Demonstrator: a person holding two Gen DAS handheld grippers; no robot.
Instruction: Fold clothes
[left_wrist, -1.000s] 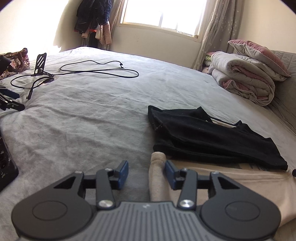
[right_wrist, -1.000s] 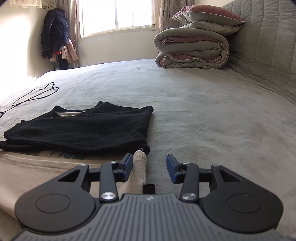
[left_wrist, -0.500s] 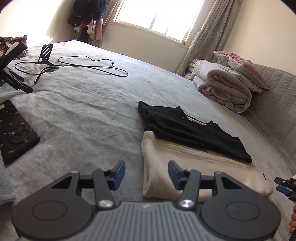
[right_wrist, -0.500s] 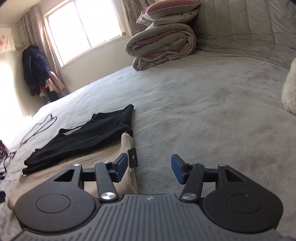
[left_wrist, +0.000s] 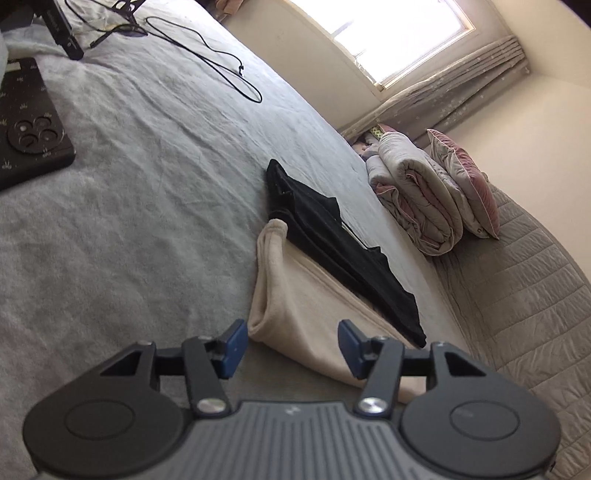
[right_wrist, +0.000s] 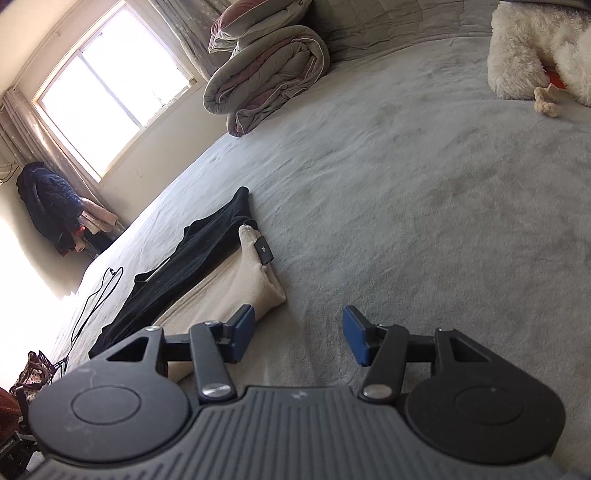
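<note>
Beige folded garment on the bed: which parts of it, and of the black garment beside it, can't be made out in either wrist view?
- Beige folded fleece garment: in the left wrist view its near end is hidden behind the tongs' body; in the right wrist view likewise.
- Small black tag on the beige garment: print too small to read.
- Black folded garment: its type is unclear; its underside and layers are hidden.
</note>
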